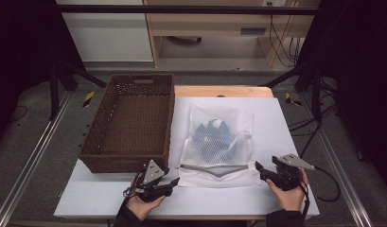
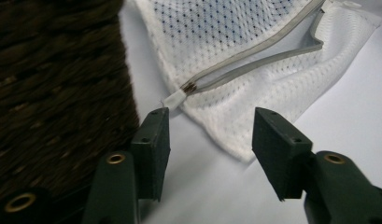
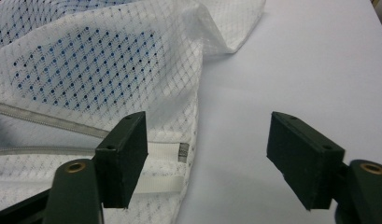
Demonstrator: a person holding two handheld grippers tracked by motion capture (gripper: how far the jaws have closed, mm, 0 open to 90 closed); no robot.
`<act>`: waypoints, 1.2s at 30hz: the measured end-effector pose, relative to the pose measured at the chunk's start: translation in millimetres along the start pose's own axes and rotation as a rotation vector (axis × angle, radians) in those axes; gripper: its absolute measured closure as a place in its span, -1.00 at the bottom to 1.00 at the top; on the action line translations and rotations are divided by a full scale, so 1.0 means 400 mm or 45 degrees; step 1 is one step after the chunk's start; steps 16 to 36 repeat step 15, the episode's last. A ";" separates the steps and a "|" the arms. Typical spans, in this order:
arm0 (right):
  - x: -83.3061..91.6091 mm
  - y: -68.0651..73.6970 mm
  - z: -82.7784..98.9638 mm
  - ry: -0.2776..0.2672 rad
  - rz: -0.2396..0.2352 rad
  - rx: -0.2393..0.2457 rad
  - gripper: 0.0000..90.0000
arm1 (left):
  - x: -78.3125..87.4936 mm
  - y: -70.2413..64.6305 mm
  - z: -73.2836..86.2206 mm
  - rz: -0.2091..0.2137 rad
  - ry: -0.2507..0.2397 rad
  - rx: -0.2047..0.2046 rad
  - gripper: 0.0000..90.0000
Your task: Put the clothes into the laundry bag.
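Mesh laundry bag (image 1: 218, 146) is lying flat on white table sheet (image 1: 276, 123), just right of brown wicker basket (image 1: 129, 123), w/ zipper edge facing the person. Zipper (image 1: 215, 169) is sitting partly open along the near hem; a blue item (image 1: 212, 135) is showing through the netting.

Left gripper (image 1: 174, 181) is sitting at the bag's near-left corner, jaws roughly half apart, nothing between them. In the left gripper view the zipper end tab (image 2: 173, 99) is lying just ahead of the left jaw, not pinched. Right gripper (image 1: 258, 167) is sitting at the near-right corner, jaws wide, gripping nothing; in the right gripper view the bag's hem (image 3: 156, 184) is running behind the left jaw w/o being clamped.

Handling est.: bag is looking light, soft, limp; it will likely be sagging and folding once lifted, contents sliding toward the open zipper. Netting may be snagging on jaw corners. Best hold pts: the two reinforced corners of the zipper hem, one per gripper, keeping the mouth level.

Hard to read: blue item's identity is staying unclear through mesh. Zipper slider is looking like a small dark spot, approx. only. Basket interior appears empty, near wall partly hiding its floor.
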State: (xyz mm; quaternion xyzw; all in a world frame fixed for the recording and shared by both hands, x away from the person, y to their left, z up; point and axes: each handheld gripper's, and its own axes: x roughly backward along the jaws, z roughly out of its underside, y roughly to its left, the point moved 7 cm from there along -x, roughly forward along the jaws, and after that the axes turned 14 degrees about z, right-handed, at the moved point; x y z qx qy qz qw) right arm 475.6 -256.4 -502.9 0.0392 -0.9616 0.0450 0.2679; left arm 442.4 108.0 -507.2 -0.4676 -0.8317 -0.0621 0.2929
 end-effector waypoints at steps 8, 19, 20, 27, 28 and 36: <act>0.003 -0.019 0.004 0.013 0.013 -0.003 -0.43 | 0.052 0.030 0.029 -0.007 -0.005 0.040 -0.13; 0.000 -0.022 0.008 0.025 0.022 0.017 -0.44 | 0.079 0.058 0.049 -0.028 0.000 0.060 -0.20; 0.000 -0.022 0.008 0.025 0.022 0.017 -0.44 | 0.079 0.058 0.049 -0.028 0.000 0.060 -0.20; 0.000 -0.022 0.008 0.025 0.022 0.017 -0.44 | 0.079 0.058 0.049 -0.028 0.000 0.060 -0.20; 0.000 -0.022 0.008 0.025 0.022 0.017 -0.44 | 0.079 0.058 0.049 -0.028 0.000 0.060 -0.20; 0.000 -0.022 0.008 0.025 0.022 0.017 -0.44 | 0.079 0.058 0.049 -0.028 0.000 0.060 -0.20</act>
